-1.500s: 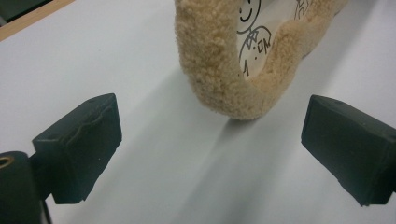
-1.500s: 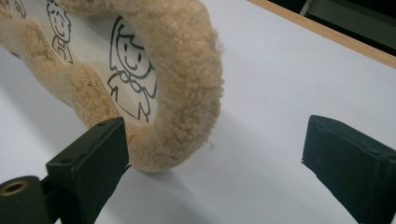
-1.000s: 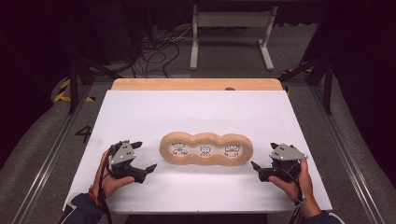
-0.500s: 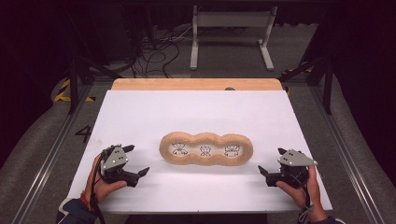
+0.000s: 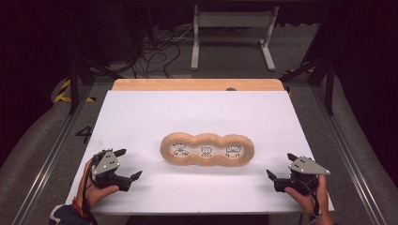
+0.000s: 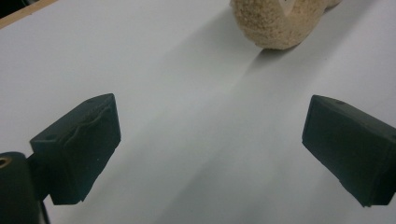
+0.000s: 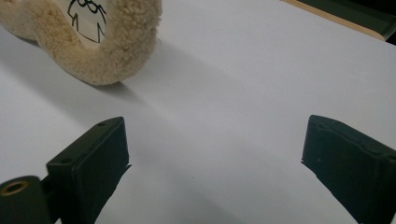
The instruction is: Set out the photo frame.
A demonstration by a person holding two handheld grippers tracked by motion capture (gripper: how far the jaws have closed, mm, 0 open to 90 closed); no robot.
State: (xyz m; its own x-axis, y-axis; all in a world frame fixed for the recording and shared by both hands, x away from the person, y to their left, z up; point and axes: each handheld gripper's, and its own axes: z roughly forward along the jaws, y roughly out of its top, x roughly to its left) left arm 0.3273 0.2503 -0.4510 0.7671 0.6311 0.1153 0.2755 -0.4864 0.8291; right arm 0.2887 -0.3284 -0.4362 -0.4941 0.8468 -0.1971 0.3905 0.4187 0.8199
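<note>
A tan fleecy three-lobed tray (image 5: 207,139) lies flat in the middle of the white table (image 5: 197,112). Each of its three white hollows carries a small black line drawing. My left gripper (image 5: 128,163) rests open near the front left edge, a hand's width left of the tray, nothing between its jaws. My right gripper (image 5: 281,165) stands open near the front right corner, just right of the tray. In the left gripper view (image 6: 210,140) the tray's fuzzy end (image 6: 280,21) shows at the top. In the right gripper view (image 7: 215,158) the tray's rim (image 7: 107,60) shows at upper left.
A wooden strip (image 5: 197,84) borders the table's far edge. Metal rails run along both sides. Behind the table, cables (image 5: 155,47) and a grey metal stand (image 5: 232,28) sit on the dark floor.
Both hands have drawn back toward the table's front edge, away from the tray. Both grippers stay open and hold nothing.
</note>
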